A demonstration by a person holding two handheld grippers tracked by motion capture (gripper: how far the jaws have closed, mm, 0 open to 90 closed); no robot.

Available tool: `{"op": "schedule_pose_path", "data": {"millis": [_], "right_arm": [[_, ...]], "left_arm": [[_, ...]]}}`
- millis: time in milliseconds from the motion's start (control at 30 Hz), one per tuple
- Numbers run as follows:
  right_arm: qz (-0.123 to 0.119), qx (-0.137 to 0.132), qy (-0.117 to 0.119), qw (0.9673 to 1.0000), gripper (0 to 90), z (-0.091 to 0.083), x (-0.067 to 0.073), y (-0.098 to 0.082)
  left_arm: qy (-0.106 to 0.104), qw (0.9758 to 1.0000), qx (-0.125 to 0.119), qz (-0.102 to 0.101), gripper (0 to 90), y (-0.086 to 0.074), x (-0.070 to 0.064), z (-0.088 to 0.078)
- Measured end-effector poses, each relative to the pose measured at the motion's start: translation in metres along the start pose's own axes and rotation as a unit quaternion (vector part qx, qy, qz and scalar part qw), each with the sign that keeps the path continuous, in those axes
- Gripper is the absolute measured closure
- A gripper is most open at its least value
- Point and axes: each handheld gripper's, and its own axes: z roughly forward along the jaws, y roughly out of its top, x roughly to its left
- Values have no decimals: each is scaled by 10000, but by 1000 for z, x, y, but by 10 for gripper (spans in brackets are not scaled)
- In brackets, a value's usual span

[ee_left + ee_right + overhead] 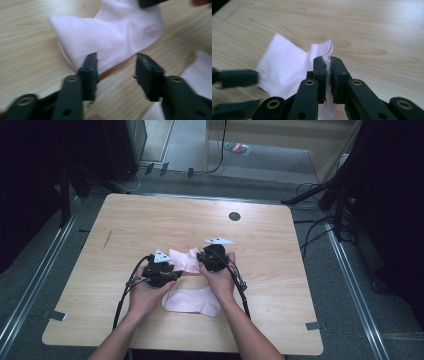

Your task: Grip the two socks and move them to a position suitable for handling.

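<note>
On the wooden table (150,220), two pale pink socks are lying just in front of the person. The farther sock (184,259) is sitting between the two grippers; the nearer sock (192,301) is lying flat toward 6 o'clock, between the wrists.

The right gripper (209,256) is pinching an edge of the farther sock (287,67), its jaws closed tight with a ridge of fabric squeezed up between them. The left gripper (116,67) is hovering with its jaws spread wide and holding nothing. In the left gripper view that sock (110,35) is lying just beyond the jaws toward 12 o'clock, its lower edge grazing the left jaw tip, its long axis running from about 10 to 2 o'clock.

Judging from this, the left gripper is the free one and nearest the loose end; it needs only a short advance toward 12 o'clock to close on the fabric.
</note>
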Motion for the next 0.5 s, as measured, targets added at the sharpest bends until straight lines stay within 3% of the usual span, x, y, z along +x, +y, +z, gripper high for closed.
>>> {"op": "schedule_pose_path", "data": {"millis": [100, 133, 200, 233, 300, 333, 400, 500], "right_arm": [[-6, 92, -14, 10000, 846, 1, -15, -7], [-7, 81, -12, 10000, 844, 1, -17, -8], [-20, 48, -53, 10000, 838, 0, -23, -10], [-9, 2, -72, 10000, 836, -1, -26, -11], [60, -22, -77, 10000, 830, -3, -30, -12], [89, -23, -65, 9999, 825, -4, -31, -13], [98, -39, -47, 9999, 808, -5, -34, -15], [153, -110, -22, 9998, 727, -8, -38, -15]], "left_arm": [[-371, 9987, -334, -103, 415, -1, 8, -11], [-555, 9966, -539, -271, 396, -1, 15, -16], [-637, 9930, -779, -619, 397, -1, 26, -21], [-582, 9918, -839, -772, 408, -1, 30, -21], [-241, 9909, -774, -1071, 445, -2, 41, -19], [-128, 9893, -741, -1246, 449, -3, 46, -15], [60, 9878, -706, -1390, 464, -3, 49, -10], [164, 9875, -616, -1444, 469, 2, 51, -1]]}}
